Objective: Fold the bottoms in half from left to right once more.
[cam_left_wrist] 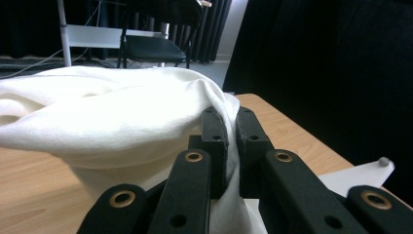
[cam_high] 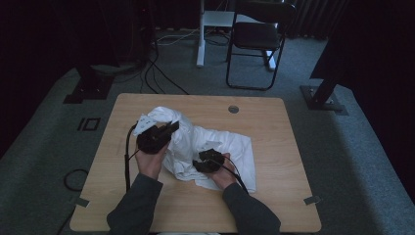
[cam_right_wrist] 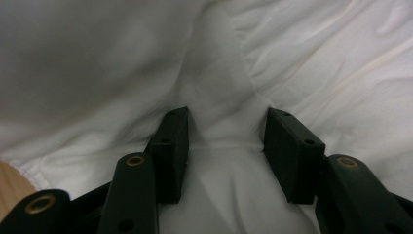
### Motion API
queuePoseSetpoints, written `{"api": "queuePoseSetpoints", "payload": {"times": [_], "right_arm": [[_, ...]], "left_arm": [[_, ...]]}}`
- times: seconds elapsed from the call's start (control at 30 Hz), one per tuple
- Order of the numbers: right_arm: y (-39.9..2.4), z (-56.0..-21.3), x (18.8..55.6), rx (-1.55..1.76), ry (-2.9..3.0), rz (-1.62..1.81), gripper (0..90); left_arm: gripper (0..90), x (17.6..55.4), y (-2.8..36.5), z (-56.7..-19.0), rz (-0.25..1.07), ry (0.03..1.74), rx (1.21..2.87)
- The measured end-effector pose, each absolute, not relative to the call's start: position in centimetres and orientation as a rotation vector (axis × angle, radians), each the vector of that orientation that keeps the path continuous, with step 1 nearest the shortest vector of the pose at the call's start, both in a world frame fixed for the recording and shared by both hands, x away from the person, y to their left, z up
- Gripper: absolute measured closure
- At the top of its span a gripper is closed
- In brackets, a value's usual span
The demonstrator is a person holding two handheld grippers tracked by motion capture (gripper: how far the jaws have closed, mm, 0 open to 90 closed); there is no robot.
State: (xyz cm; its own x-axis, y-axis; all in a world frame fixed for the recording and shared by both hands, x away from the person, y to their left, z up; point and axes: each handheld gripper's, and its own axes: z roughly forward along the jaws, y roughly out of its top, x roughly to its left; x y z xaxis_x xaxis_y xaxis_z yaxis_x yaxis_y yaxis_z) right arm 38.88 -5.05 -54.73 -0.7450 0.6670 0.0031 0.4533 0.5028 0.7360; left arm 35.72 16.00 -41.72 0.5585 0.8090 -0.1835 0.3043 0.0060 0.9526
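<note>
The left gripper [cam_high: 169,128] is clamped on a fold of the white garment [cam_high: 215,147], lifting it into a ridge above the wooden table [cam_high: 274,196]; in the left gripper view the cloth [cam_left_wrist: 122,112] is pinched tight between the jaws. The right gripper [cam_right_wrist: 226,141] stands half open, a crease of fabric [cam_right_wrist: 229,87] between its pads but not squeezed. To do this well, the right should likely push further in over the crease before closing, while the left keeps the fold taut.
</note>
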Motion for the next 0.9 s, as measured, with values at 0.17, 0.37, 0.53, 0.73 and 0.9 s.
{"api": "queuePoseSetpoints", "payload": {"times": [0.17, 0.37, 0.53, 0.73, 0.9], "right_arm": [[-6.6, -52.9, 36.9, 0.926, 2.387, 1.201, 42.4], [-5.8, -55.0, 35.7, 0.88, 2.448, 1.129, 47.1], [-5.6, -53.8, 36.3, 0.776, 2.546, 1.112, 41.7], [-8.1, -53.4, 37.6, 0.932, 2.424, 1.163, 40.8], [-5.6, -55.1, 38.9, 0.93, 2.475, 1.155, 44.7]], "left_arm": [[85.7, 36.0, 16.2, -41.8, 0.51, 0.98, 1.563], [85.7, 35.9, 15.8, -41.5, 0.501, 0.967, 1.555], [85.6, 36.0, 15.2, -41.6, 0.505, 0.952, 1.582], [85.5, 36.0, 14.9, -41.8, 0.487, 0.935, 1.606], [85.5, 36.3, 13.3, -41.9, 0.46, 0.922, 1.616]]}}
